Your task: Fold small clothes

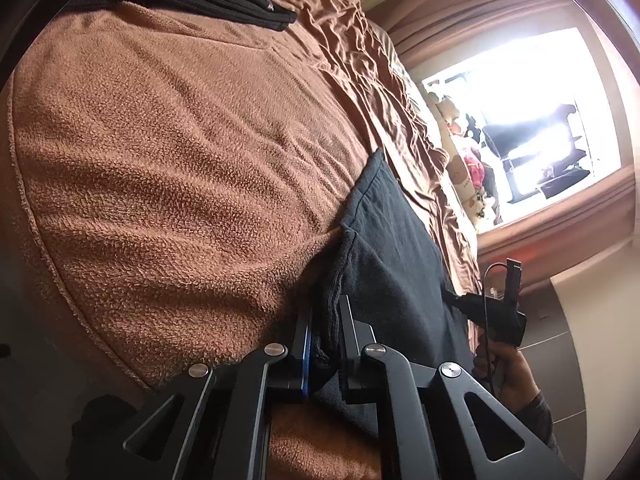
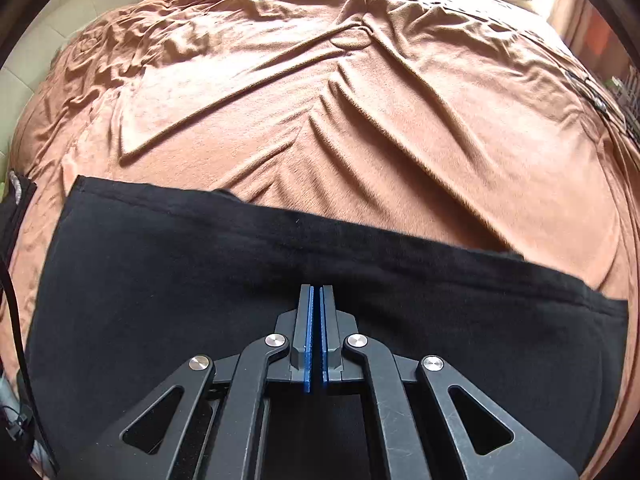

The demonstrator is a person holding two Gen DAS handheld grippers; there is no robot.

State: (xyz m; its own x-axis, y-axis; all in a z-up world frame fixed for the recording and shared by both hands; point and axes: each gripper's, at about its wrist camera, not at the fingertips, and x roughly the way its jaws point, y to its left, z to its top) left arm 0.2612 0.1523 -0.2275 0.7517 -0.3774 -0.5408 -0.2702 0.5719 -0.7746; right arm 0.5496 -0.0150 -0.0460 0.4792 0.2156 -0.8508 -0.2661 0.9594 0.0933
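The black garment (image 2: 280, 320) lies flat on the bed (image 2: 360, 140), spread as a wide band over the brown fleece blanket (image 1: 160, 160), with its long axis running crosswise in the right wrist view — from the far left corner to a lower right end. The left hand-held gripper (image 1: 326, 344) is clamped on a thick bunched edge of that same cloth; dark fabric fills the gap between its blue pad and the opposite finger. From there, in the left wrist view, the garment stretches away ahead and to the right, so the held edge looks to be one short end of the band.

The right hand-held gripper (image 2: 316, 332) hovers over the middle of the cloth with its two blue pads pressed together and nothing between them; whether its tips touch the fabric cannot be told. In the left wrist view it appears beyond the garment's far side, carried in a hand (image 1: 504, 372).

The coming fold likely turns on this: the left side already has its end, while the right one sits mid-length, well away from any edge. It would probably need to part its fingers and travel along the long axis to the free end — the lower right corner in its own view — before both ends can be lifted together
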